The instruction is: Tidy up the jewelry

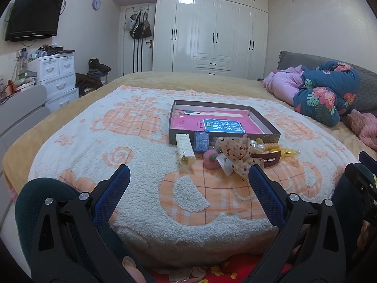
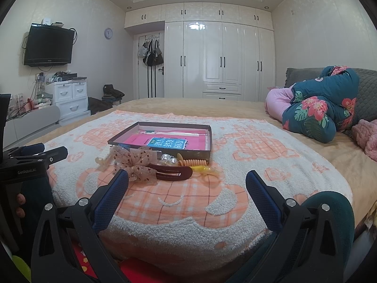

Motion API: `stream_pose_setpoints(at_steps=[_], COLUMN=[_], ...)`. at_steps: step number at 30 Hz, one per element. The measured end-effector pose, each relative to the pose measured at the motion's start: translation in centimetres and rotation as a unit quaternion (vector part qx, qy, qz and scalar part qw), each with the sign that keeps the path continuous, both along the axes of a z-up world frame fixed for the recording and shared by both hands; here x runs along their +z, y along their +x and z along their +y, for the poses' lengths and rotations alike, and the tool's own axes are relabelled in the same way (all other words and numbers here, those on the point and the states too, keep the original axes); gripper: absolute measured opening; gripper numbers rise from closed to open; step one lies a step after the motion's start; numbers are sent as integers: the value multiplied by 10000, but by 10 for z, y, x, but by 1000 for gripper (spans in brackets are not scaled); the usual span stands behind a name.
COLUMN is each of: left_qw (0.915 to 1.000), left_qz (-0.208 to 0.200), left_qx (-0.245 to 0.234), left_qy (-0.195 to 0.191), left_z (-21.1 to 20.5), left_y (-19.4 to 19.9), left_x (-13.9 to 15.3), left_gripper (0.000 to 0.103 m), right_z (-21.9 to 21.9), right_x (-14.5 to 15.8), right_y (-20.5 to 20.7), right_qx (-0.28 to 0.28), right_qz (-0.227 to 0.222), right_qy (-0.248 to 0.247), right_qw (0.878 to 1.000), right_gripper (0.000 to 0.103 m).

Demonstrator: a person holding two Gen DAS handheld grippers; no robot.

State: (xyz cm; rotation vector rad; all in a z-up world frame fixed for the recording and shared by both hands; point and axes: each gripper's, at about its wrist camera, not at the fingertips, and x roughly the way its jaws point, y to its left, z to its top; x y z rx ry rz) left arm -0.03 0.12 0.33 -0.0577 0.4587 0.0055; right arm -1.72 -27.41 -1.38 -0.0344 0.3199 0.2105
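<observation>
We cannot read the blue label point(image 1: 222, 126) in the box point(image 1: 271, 127); the bow point(image 2: 139, 162) hides part of the maroon clip point(image 2: 173, 173).

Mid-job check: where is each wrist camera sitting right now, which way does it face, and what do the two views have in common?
Left wrist: low at the bed's near edge, facing the wardrobe; sees the open left gripper, a dark knee, the right gripper at right.
Right wrist: beside it to the right, same heading; sees the open right gripper, a knee, the left gripper and fingers at left.
Shared: the shallow box, the dotted bow and dark red clip before it.
</observation>
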Motion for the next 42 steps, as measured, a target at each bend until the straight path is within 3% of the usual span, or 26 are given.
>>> stream_pose_setpoints(at_steps=[31,42], left_qw=[10000,9996], left_qz=[-46,-153], left_qx=[-43,241], left_qy=[53,31], left_z=[-5,9], left_y=[-2,1], left_x=[-1,2], left_gripper=[92,92], right_z=[-4,10], right_x=[0,2], right_y=[2,15], right_qx=[-38,156], right_qz=[25,71], right_qy=[1,-129], right_qw=[10000,9998], right_gripper=[97,97])
